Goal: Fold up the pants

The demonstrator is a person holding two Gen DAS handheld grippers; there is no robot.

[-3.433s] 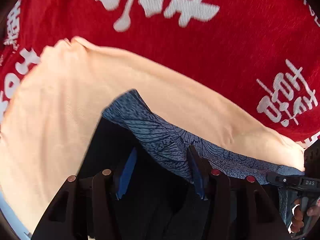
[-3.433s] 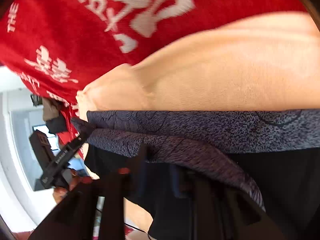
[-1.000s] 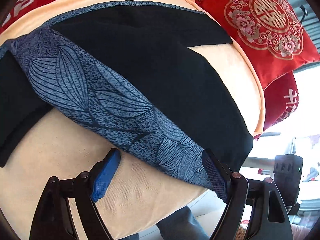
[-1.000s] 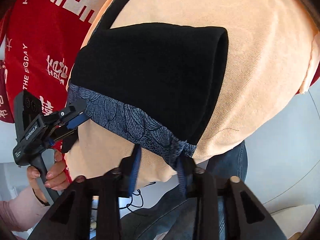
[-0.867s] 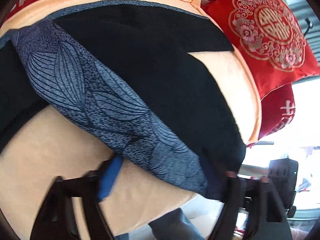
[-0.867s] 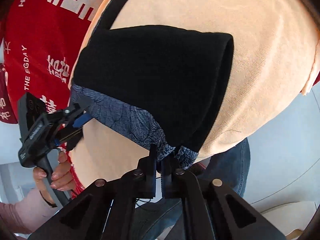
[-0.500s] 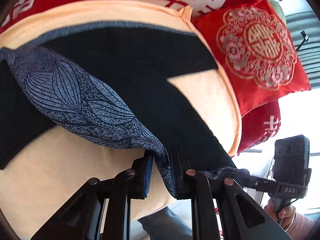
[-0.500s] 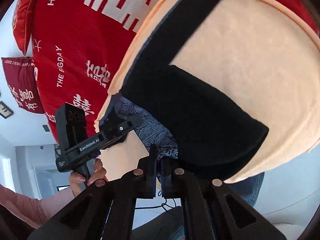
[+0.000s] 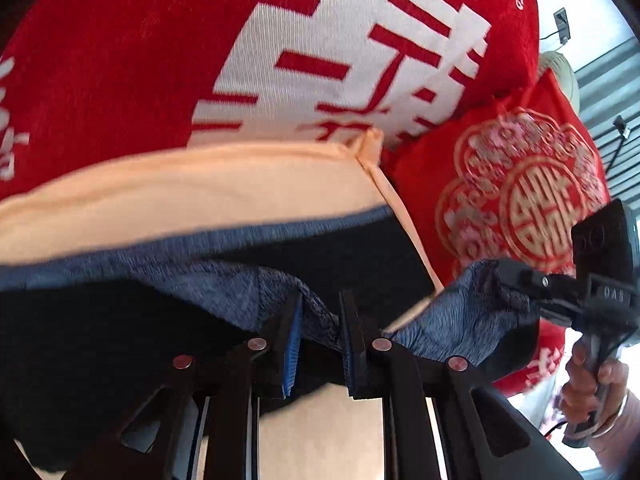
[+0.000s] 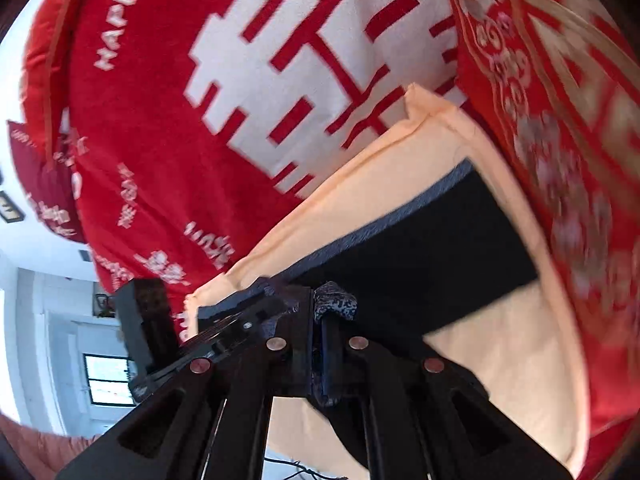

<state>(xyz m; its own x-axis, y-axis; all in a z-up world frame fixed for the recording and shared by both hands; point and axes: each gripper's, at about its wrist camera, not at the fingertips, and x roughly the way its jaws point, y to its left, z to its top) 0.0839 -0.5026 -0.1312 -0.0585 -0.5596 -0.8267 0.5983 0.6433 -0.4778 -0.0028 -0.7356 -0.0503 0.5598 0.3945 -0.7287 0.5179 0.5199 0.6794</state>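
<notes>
The pants (image 9: 100,344) are black with a blue leaf-patterned waistband (image 9: 240,284) and lie on a peach cushion (image 9: 200,188). My left gripper (image 9: 320,316) is shut on a fold of that patterned band, blue pads pressing on both sides. In the same view my right gripper (image 9: 500,276) pinches the band further right, lifting the cloth between the two. In the right wrist view the right gripper (image 10: 318,312) is shut on a bunch of patterned fabric (image 10: 336,304), with the left gripper (image 10: 276,300) close at its left. A black pant leg (image 10: 420,260) lies flat beyond.
A red blanket with large white characters (image 9: 160,60) rises behind the cushion. A red embroidered pillow (image 9: 520,200) leans at the right. A person's hand (image 9: 592,376) grips the right tool's handle. The peach cushion (image 10: 500,380) shows bare beside the leg; a window (image 10: 104,380) lies far left.
The left jaws went from wide open around the waistband to shut on it. Both grippers lifted the band and carried it toward the cushion's far edge, over the black legs.
</notes>
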